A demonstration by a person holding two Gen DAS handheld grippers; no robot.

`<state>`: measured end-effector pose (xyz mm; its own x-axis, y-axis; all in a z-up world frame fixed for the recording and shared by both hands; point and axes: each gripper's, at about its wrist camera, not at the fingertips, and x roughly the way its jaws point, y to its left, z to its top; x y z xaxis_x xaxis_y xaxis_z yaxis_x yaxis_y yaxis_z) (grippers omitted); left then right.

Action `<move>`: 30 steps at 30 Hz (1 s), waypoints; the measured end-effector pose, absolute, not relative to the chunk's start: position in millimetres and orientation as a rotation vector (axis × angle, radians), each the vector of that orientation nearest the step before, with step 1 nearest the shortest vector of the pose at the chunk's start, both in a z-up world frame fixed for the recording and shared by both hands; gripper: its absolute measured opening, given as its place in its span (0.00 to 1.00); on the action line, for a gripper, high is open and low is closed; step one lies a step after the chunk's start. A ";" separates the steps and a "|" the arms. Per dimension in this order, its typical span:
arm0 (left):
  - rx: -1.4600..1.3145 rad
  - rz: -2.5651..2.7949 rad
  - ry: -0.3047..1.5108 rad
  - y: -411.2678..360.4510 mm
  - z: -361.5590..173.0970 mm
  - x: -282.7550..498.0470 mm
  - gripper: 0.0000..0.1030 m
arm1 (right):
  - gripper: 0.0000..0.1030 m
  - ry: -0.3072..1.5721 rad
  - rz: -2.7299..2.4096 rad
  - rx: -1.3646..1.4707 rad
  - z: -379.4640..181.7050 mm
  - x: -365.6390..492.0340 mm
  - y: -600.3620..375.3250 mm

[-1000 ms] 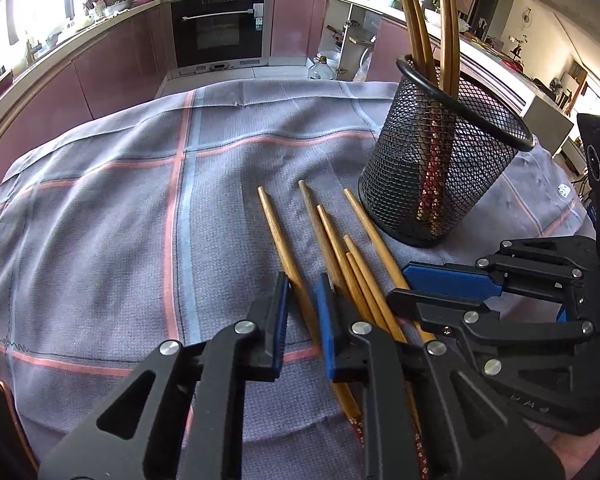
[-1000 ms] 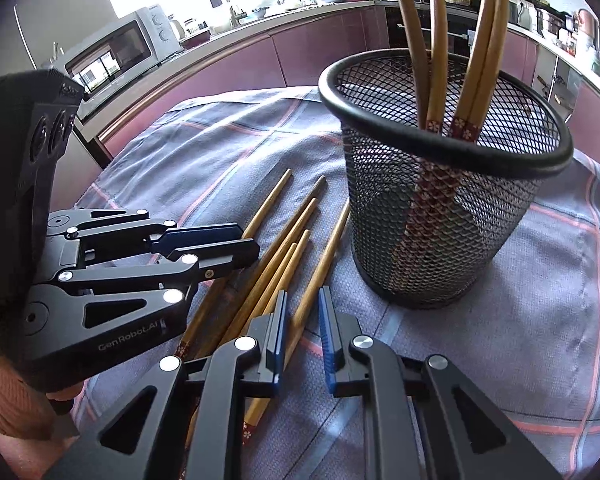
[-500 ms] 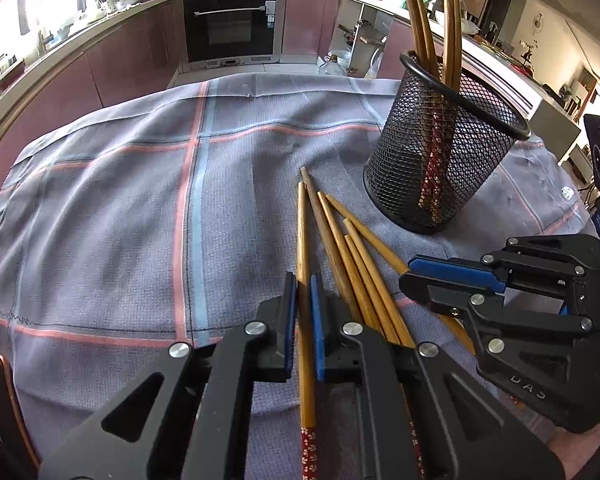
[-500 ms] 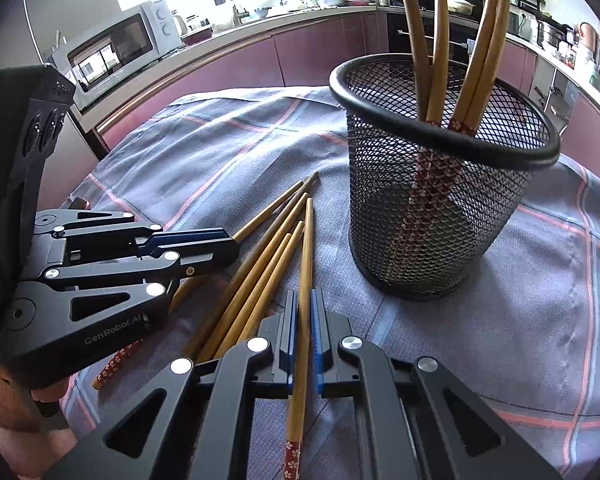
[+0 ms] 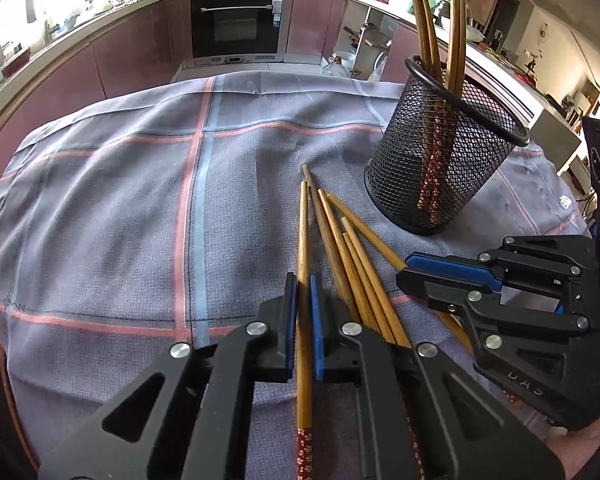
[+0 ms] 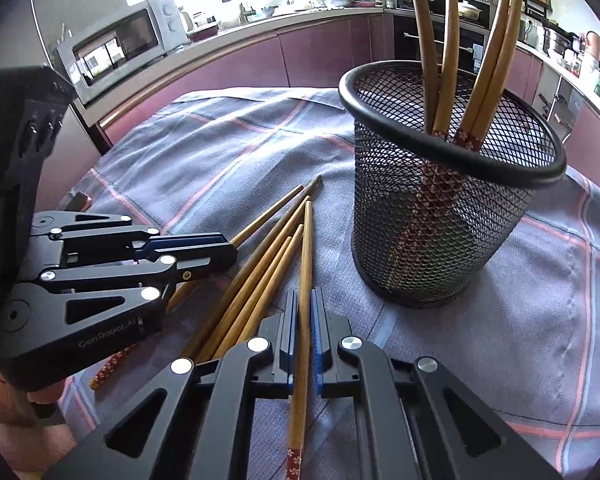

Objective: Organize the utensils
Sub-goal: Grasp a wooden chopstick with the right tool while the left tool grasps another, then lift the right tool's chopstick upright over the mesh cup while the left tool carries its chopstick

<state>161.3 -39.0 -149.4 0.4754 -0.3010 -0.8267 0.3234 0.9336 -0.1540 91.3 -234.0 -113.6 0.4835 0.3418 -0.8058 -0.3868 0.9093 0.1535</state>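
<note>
In the left wrist view, the left gripper (image 5: 304, 312) has its jaws pinched on one chopstick (image 5: 303, 240), long axis running straight ahead, tip away (patterned end nearest). Loose chopsticks (image 5: 352, 264) fan beside it toward the basket (image 5: 440, 168).

In the right wrist view, the right gripper (image 6: 305, 320) likewise clamps a chopstick (image 6: 306, 256), tip forward.

On the tablecloth (image 5: 140, 200), loose chopsticks (image 5: 352, 256) lie fanned between my two grippers, left of the mesh holder (image 5: 440, 168), which has chopsticks standing in it.
</note>
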 end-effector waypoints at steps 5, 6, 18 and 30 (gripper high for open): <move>-0.052 -0.415 0.981 -29.4 -136.7 150.2 0.07 | 0.05 0.928 0.501 0.018 -101.1 81.9 -245.4; -0.069 -0.427 0.967 -27.2 -131.8 147.3 0.07 | 0.05 0.919 0.510 0.028 -98.2 80.2 -247.3; -0.229 -0.607 0.850 -16.1 -82.4 119.4 0.07 | 0.05 0.770 0.590 0.118 -49.0 57.8 -268.5; -0.241 -0.653 0.711 -2.5 -27.3 91.4 0.07 | 0.05 0.616 0.578 0.127 -5.5 41.6 -290.1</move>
<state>91.4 -2.5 -27.3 0.5712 -0.6295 -0.5267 0.4717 0.7769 -0.4170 41.6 -290.1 -5.5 0.6646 0.5470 -0.5090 -0.4735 0.8353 0.2794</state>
